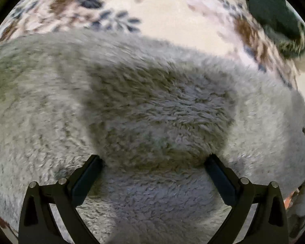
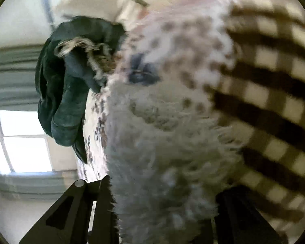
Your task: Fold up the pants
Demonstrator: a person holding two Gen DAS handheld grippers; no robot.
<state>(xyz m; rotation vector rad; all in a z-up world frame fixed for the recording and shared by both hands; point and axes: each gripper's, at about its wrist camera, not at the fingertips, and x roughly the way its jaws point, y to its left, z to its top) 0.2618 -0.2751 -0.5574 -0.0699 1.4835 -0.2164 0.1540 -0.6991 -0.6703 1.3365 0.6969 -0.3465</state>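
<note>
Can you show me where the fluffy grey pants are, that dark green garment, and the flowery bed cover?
fluffy grey pants point(image 1: 152, 105): left wrist view, shaded middle of the pile.
dark green garment point(image 2: 67, 93): right wrist view, middle of its hanging folds.
flowery bed cover point(image 1: 168, 16): left wrist view, pale bare patch beyond the pants.

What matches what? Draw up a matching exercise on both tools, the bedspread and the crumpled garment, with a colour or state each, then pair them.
1 left tool
2 right tool
3 bedspread
4 crumpled garment

A dark green
B floral print
C closed on the fleece pants
D wide open, holding nothing

Pairs: 1-D, 2-C, 3-B, 4-A
</note>
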